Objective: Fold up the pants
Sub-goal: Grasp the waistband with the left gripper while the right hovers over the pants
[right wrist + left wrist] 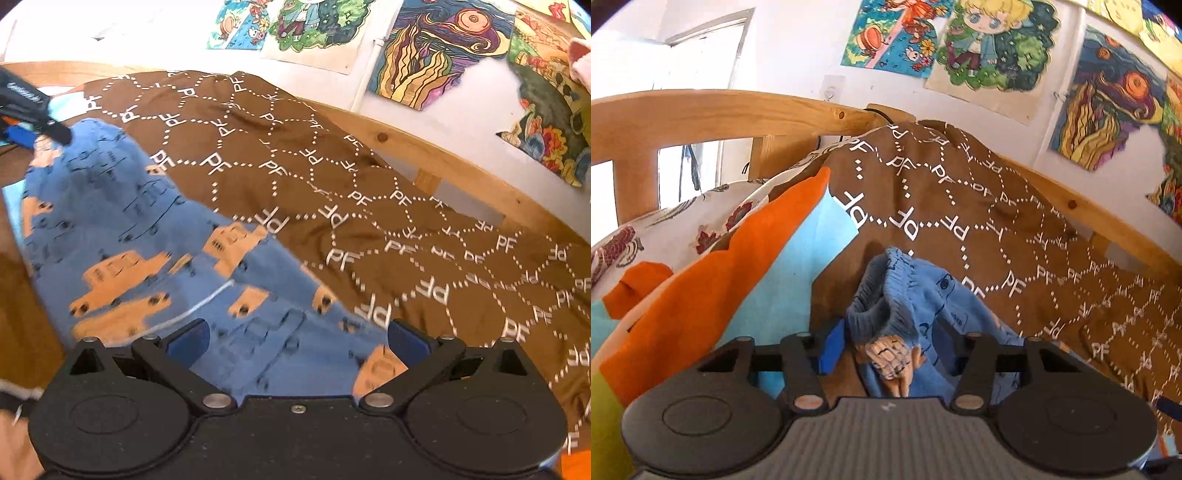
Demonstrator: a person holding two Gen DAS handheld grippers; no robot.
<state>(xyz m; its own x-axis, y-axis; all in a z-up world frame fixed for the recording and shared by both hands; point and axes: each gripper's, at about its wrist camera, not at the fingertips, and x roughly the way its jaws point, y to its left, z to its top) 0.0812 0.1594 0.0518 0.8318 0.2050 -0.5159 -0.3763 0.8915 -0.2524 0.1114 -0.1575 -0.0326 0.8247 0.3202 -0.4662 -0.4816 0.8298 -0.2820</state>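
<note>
The blue pants (155, 236) with orange car prints lie stretched across the brown blanket (369, 206). In the left wrist view their bunched waistband (890, 295) rises between the fingers of my left gripper (882, 350), which stands partly closed on the cloth. My right gripper (295, 339) is open, its blue pads (406, 338) wide apart over the near end of the pants. My left gripper also shows at the far end of the pants in the right wrist view (33, 114).
An orange and light blue pillow (738, 266) and a floral pillow (665, 229) lie left of the pants. A wooden bed rail (738, 110) runs behind the blanket. Colourful drawings (436, 48) hang on the white wall.
</note>
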